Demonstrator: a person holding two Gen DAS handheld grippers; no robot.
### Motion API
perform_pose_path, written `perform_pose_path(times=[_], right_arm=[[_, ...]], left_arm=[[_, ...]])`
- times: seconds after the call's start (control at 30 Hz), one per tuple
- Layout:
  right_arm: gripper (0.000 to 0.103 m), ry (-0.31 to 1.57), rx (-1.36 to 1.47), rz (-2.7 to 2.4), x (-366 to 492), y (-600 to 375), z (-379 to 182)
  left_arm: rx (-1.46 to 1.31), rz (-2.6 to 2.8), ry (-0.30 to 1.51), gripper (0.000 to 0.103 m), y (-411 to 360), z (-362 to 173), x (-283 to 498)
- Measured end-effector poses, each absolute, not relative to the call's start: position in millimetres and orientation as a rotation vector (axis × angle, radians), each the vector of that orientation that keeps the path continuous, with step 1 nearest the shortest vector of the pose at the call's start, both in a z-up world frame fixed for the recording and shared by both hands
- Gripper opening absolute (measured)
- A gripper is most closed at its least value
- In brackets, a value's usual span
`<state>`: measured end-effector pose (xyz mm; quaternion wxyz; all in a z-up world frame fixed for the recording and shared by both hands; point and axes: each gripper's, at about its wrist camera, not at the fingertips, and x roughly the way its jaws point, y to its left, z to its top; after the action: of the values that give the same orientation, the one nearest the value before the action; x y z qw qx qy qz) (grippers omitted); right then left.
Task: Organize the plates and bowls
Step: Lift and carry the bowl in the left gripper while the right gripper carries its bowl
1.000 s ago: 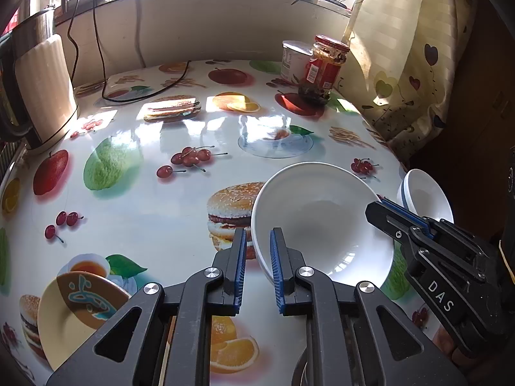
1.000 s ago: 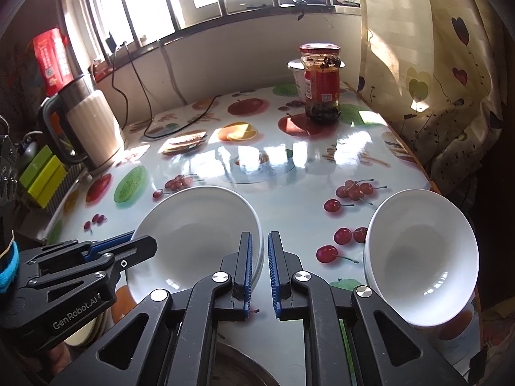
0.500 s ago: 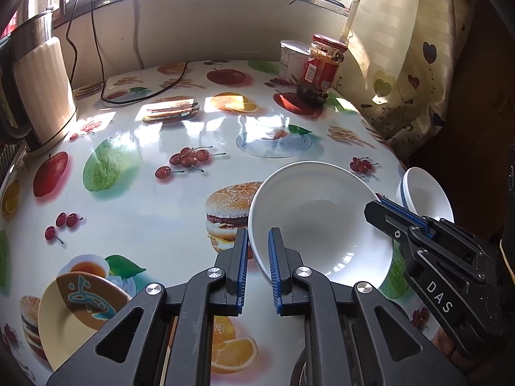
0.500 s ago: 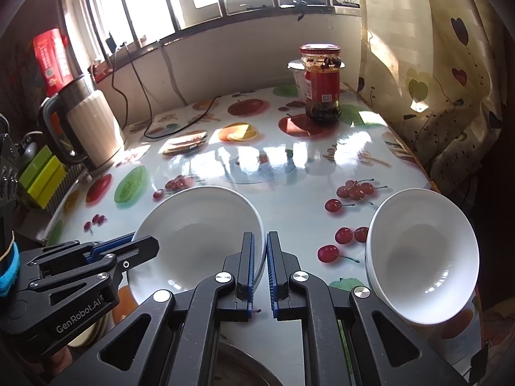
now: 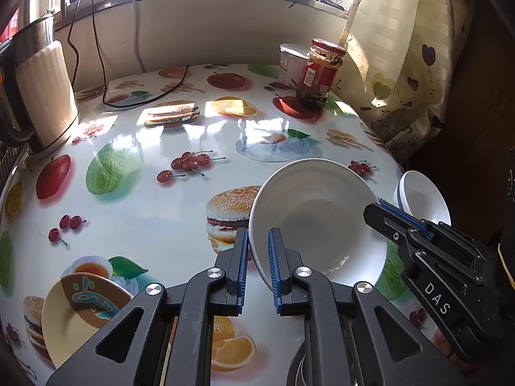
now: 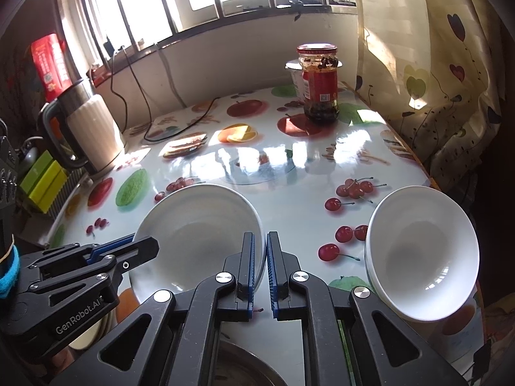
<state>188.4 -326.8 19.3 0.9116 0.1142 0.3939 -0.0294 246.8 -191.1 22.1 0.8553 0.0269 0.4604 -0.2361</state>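
A large white bowl [image 5: 318,222] is held between both grippers over the fruit-print table [image 5: 154,206]. My left gripper [image 5: 257,257] is shut on its near-left rim. My right gripper [image 6: 265,257] is shut on its right rim; the bowl also shows in the right wrist view [image 6: 199,238]. A second white bowl [image 6: 421,251] stands near the table's right edge, also in the left wrist view [image 5: 421,196]. A tan plate with a brown and teal pattern [image 5: 80,305] lies at the near left.
An electric kettle [image 5: 42,93] stands at the far left with a black cable [image 5: 106,74] behind it. A red-lidded jar [image 5: 318,74] and a white tub [image 5: 289,64] stand at the back right. A curtain [image 5: 402,64] hangs at the right. A metal rim [image 6: 244,366] shows below the grippers.
The large bowl's rim has tilted slightly within the left gripper's fingers, and the right gripper's fingers have closed a little tighter on the rim. Little else has moved.
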Motion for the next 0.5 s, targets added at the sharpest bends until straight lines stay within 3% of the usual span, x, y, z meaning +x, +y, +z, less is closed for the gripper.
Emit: perform_pose_path(times=[0.5], right_arm=[[0.009, 0.761, 0.232, -0.064, 169.3, -325.8, 40.2]], left_arm=[[0.038, -0.51, 0.941, 0.013, -184.8, 40.1, 231.4]])
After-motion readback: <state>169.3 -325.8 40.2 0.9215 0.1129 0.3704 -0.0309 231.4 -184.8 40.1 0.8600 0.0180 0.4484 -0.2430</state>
